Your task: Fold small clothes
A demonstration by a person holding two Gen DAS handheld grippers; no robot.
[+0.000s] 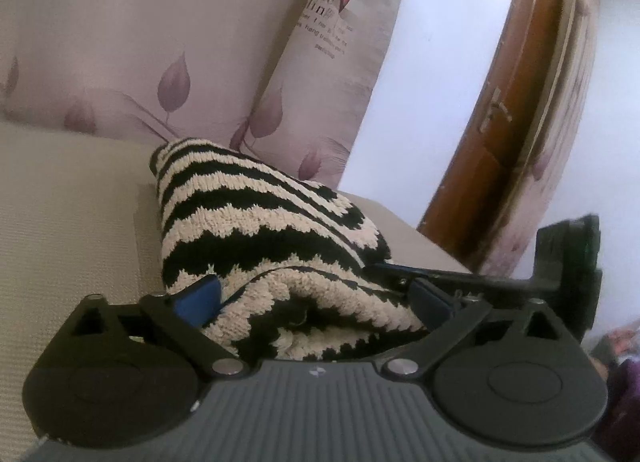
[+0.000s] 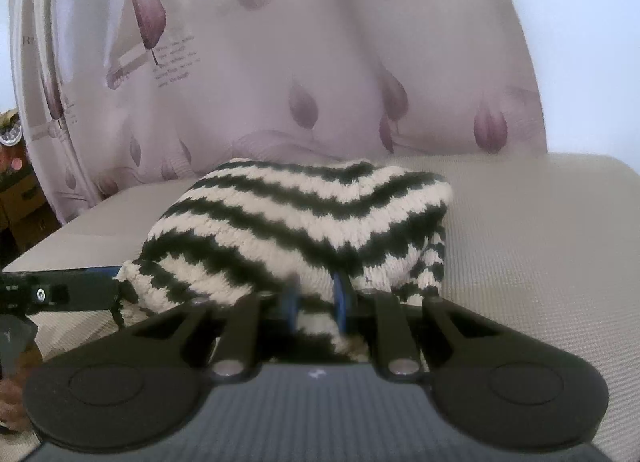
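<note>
On the beige cushion, in front of a leaf-print curtain, lies a black-and-cream striped knit, bunched into a folded heap.

The left gripper stands spread wide. Its blue pads sit at either side of the near folded edge of the knit, which fills the gap between them, but whether they press on it cannot be told. From the right wrist view that gripper's finger reaches in from the left to the knit's left edge.

The right gripper is nearly closed, its two blue pads pinching a narrow fold of the knit at the heap's near side. From the left wrist view it comes in from the right, touching the knit's right edge.

A brown door stands behind, right of the curtain.
</note>
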